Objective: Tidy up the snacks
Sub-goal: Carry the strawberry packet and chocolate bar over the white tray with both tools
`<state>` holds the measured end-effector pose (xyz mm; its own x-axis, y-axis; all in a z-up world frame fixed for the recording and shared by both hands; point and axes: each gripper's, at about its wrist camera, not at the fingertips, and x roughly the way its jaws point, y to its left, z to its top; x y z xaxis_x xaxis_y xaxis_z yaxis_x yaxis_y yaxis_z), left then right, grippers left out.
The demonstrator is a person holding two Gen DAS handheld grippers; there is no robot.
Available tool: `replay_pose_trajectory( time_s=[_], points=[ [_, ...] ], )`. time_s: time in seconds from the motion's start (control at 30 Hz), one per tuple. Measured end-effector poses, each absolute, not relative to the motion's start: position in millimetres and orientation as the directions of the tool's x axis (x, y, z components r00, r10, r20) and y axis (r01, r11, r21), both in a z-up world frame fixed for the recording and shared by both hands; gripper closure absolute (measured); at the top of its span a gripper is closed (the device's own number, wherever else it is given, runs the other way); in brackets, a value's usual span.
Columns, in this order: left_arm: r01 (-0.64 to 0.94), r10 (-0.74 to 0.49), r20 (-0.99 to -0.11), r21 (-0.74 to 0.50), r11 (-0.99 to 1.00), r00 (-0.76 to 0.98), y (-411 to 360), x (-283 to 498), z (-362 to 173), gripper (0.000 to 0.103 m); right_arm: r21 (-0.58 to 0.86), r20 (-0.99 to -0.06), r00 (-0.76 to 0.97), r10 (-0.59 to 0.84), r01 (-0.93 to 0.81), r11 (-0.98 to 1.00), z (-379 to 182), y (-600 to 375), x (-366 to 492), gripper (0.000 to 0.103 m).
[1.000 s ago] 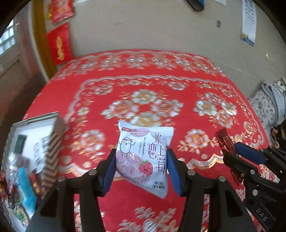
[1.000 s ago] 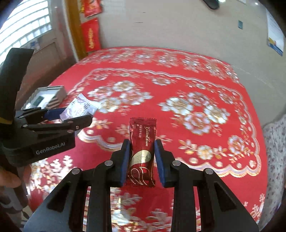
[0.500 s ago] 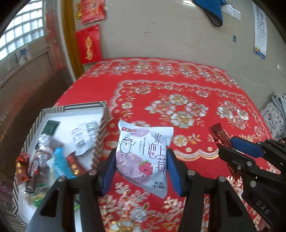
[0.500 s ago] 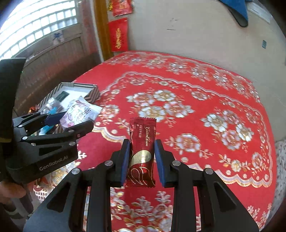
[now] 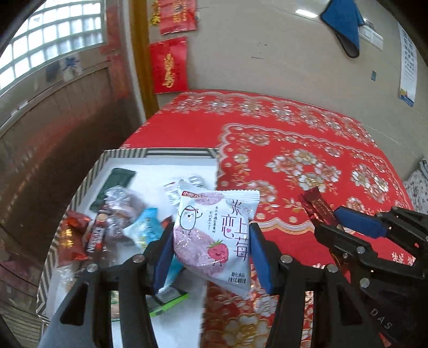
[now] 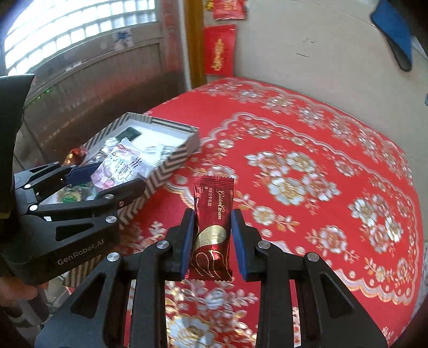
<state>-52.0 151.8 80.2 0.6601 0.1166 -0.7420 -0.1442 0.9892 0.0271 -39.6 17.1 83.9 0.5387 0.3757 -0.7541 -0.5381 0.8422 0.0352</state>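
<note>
Several snacks already lie in the box [image 5: 125, 154] at frame left. The left gripper [image 5: 211, 250] grasps a white packet [image 5: 214, 235] over its edge; the right gripper [image 6: 212, 238] clamps a red bar [image 6: 212, 230] over the table [image 6: 334, 150]; both remain to drop.

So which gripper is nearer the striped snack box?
Left. The left gripper holds its pouch at the striped box; the right gripper is beside it over the red cloth.

Domestic room, lived-in. Evidence: tabletop under a red cloth with gold and white floral print [image 5: 267, 139]; red paper hangings with gold characters [image 5: 168, 65] on a plain beige wall; glass-block window [image 5: 53, 34] over dark wood panelling; blue cloth [image 5: 343, 22] hung high; printed paper sheet [image 5: 408, 72] pinned at right.
</note>
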Motion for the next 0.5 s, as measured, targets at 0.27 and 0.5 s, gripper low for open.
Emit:
replay_pose_trajectory(
  time_s=[0.27,0.5],
  points=[
    [-0.211,0.157,-0.740,0.021,0.977,0.654,187,-65,81,0.047,0.022,-0.756,0.513,0.407,-0.601,0.799,87,56,-42,0.076],
    [-0.298,0.215,-0.741,0.020,0.954,0.637,228,-81,80,0.047,0.014,-0.761,0.482,0.434,-0.657,0.754,86,94,-43,0.076]
  ],
)
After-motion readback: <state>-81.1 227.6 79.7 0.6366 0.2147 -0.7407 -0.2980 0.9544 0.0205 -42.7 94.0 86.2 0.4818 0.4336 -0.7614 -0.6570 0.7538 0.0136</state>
